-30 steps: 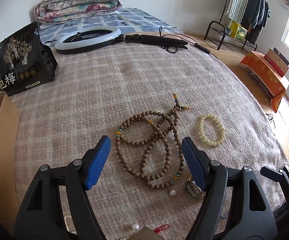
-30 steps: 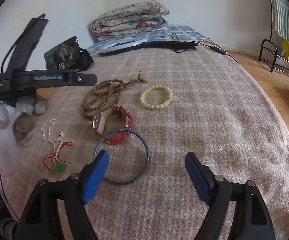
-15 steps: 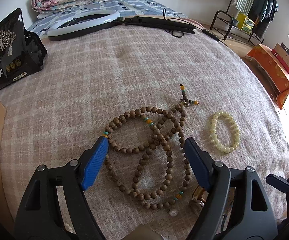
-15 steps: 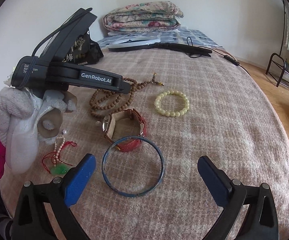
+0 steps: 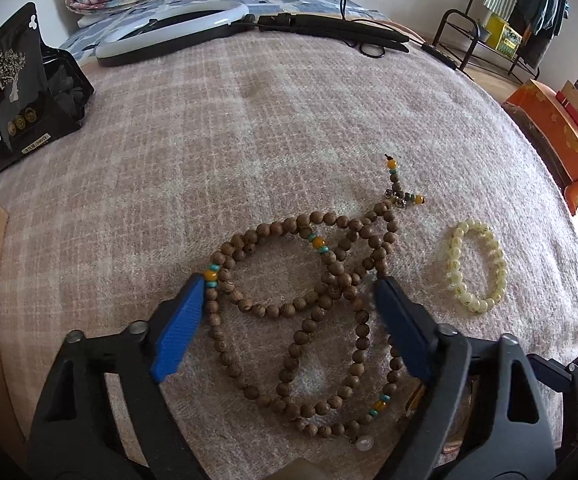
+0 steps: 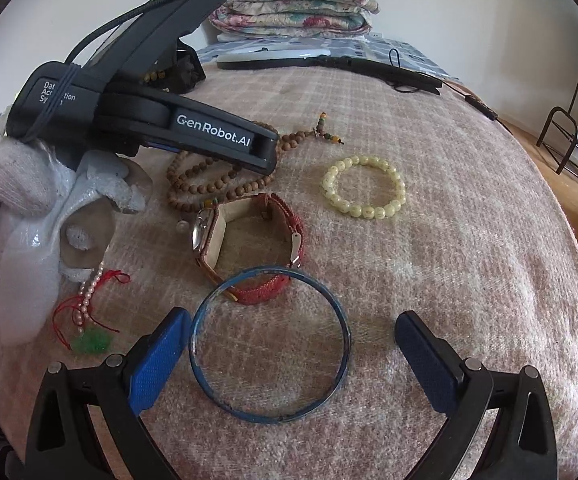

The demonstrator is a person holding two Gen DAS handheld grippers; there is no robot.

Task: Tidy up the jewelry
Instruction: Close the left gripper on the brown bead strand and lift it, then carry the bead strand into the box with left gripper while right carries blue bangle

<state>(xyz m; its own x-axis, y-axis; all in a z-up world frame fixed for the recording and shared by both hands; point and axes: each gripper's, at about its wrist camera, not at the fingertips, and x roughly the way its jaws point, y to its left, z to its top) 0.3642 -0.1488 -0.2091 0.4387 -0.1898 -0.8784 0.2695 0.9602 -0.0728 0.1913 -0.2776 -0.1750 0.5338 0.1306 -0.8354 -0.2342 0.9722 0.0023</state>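
Early stage, nothing sorted yet. L gripper (image 5: 289, 312) jaws spread astride wooden bead necklace (image 5: 309, 300) on blanket (image 5: 169, 140). R gripper (image 6: 289, 360) spread around blue bangle (image 6: 269, 344). Watch (image 6: 245, 236), pale bracelet (image 6: 363, 186) beside necklace, untouched.

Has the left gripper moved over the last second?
Yes. The left gripper has advanced forward and down over the wooden bead mala; its open jaws now flank the loops, and the black snack bag looms closer than before.
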